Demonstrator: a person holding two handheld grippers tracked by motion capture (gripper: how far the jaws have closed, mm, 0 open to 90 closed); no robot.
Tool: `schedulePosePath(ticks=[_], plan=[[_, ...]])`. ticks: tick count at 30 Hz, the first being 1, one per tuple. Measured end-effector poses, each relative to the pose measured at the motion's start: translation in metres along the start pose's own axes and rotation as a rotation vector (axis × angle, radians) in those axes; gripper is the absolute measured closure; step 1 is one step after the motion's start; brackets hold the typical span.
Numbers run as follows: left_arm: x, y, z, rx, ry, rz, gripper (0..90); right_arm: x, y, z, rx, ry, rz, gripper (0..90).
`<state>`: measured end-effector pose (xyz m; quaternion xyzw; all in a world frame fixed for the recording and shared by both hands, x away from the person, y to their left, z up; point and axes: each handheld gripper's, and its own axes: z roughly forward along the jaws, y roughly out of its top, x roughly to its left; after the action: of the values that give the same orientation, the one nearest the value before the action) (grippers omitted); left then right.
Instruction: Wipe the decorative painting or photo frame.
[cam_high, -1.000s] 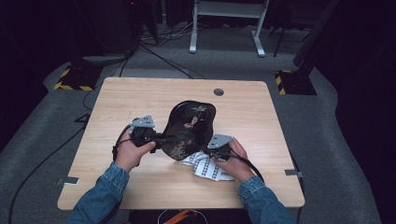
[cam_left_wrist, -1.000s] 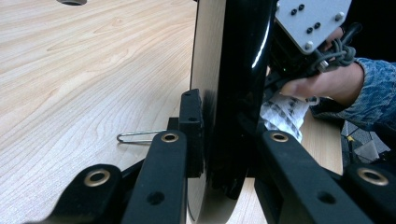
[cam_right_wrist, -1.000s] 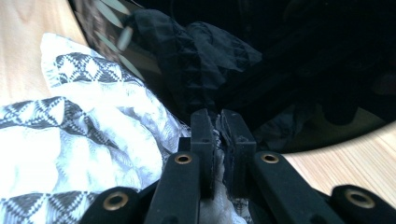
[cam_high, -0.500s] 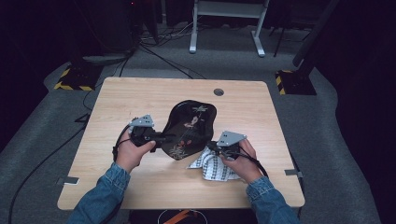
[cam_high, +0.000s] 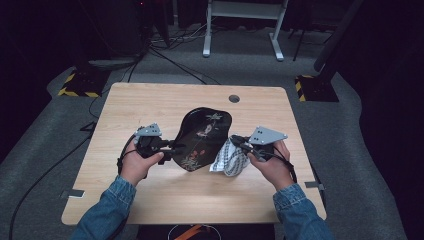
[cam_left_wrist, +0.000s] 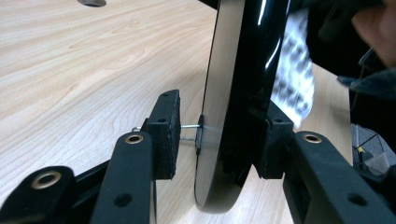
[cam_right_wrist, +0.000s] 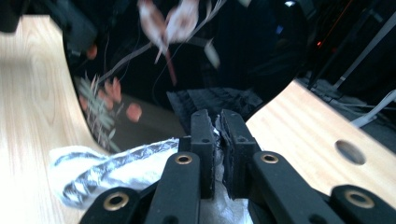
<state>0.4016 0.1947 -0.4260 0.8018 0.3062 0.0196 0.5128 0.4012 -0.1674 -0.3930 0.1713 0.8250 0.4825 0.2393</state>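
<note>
A light wooden table (cam_high: 165, 200) stands on grey carpet in a dark room, with a white frame (cam_high: 242, 25) at 12 o'clock beyond it and a round cable hole (cam_high: 234, 98) near its far edge.

Left gripper (cam_high: 172, 149): its jaws have just been opening. In the left gripper view the black tray (cam_left_wrist: 233, 93) stands on edge between the pads; the left pad (cam_left_wrist: 167, 133) is clear of the rim, so the grip is released.

Right gripper (cam_right_wrist: 215, 140): clenched on a black-and-white patterned cloth (cam_high: 230, 159), which hangs from the jaws just beside the tray's edge at 3 o'clock.

The tray (cam_high: 202, 137), glossy black with a painted flower pattern, sits at table centre, tilted, its near-left rim between the left jaws. In the right gripper view its lacquered face blocks most of the background directly ahead of the jaws.

Changes against the earlier frames: the right hand (cam_high: 272, 167) and cloth have risen off the table and shifted towards 3 o'clock, clear of the tray. The left hand (cam_high: 137, 162) has stayed in place.
</note>
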Motion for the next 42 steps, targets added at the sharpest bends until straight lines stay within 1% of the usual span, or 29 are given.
schedulePosePath(ticks=[3,7,8,11,14,19,20,21,23,24,25,27,30,31,34,35,36,38,42], plan=[[0.001,-0.003,0.0,0.01,-0.003,-0.004,59.2,-0.004,0.012,-0.006,-0.03,-0.018,0.007,85.3],[0.0,-0.004,0.0,0.016,-0.003,-0.005,59.7,-0.01,0.028,-0.011,-0.074,-0.037,0.029,85.5],[0.001,-0.005,0.0,0.019,0.002,-0.004,59.7,-0.01,0.028,-0.011,-0.074,-0.037,0.029,85.5],[0.002,-0.007,0.0,0.025,-0.003,-0.007,58.8,-0.013,0.04,-0.012,-0.097,-0.049,0.041,85.5],[0.002,-0.008,0.002,0.032,-0.007,-0.006,59.7,-0.016,0.05,-0.011,-0.119,-0.06,0.048,85.5],[0.002,-0.009,0.004,0.036,-0.009,0.005,61.8,-0.018,0.069,-0.008,-0.145,-0.073,0.039,85.5],[0.002,-0.009,0.004,0.036,-0.009,0.005,62.2,-0.018,0.073,-0.008,-0.153,-0.071,0.039,85.5],[0.002,-0.009,0.004,0.034,-0.01,0.007,62.2,-0.018,0.073,-0.008,-0.153,-0.071,0.039,85.5],[0.002,-0.009,0.005,0.027,-0.016,0.014,64.7,-0.017,0.081,-0.005,-0.167,-0.069,0.039,85.5],[0.002,-0.009,0.005,0.026,-0.022,0.021,68.7,-0.016,0.085,-0.003,-0.172,-0.066,0.036,85.5],[0.001,-0.009,0.005,0.024,-0.015,0.033,71.8,-0.015,0.087,-0.002,-0.17,-0.064,0.032,85.5],[-0.001,-0.008,0.005,0.024,-0.018,0.052,76.8,-0.012,0.094,0.002,-0.179,-0.057,0.019,85.5],[-0.002,-0.008,0.005,0.025,-0.018,0.057,78.6,-0.008,0.103,0.006,-0.188,-0.044,0.008,85.4],[-0.002,-0.007,0.006,0.029,-0.024,0.062,78.6,-0.008,0.103,0.006,-0.188,-0.044,0.008,85.4],[-0.005,-0.007,0.007,0.039,-0.013,0.084,80.0,-0.004,0.114,0.013,-0.196,-0.029,-0.004,85.5],[-0.005,-0.007,0.007,0.039,-0.013,0.084,80.0,-0.004,0.114,0.013,-0.196,-0.029,-0.004,85.5],[-0.005,-0.006,0.007,0.04,-0.013,0.086,80.0,-0.002,0.12,0.016,-0.2,-0.018,-0.008,85.5],[-0.004,-0.007,0.007,0.041,-0.017,0.09,80.1,-0.001,0.124,0.019,-0.202,-0.014,-0.013,85.5],[-0.003,-0.007,0.007,0.041,-0.019,0.093,80.1,0.0,0.13,0.025,-0.205,0.003,-0.009,85.5]])
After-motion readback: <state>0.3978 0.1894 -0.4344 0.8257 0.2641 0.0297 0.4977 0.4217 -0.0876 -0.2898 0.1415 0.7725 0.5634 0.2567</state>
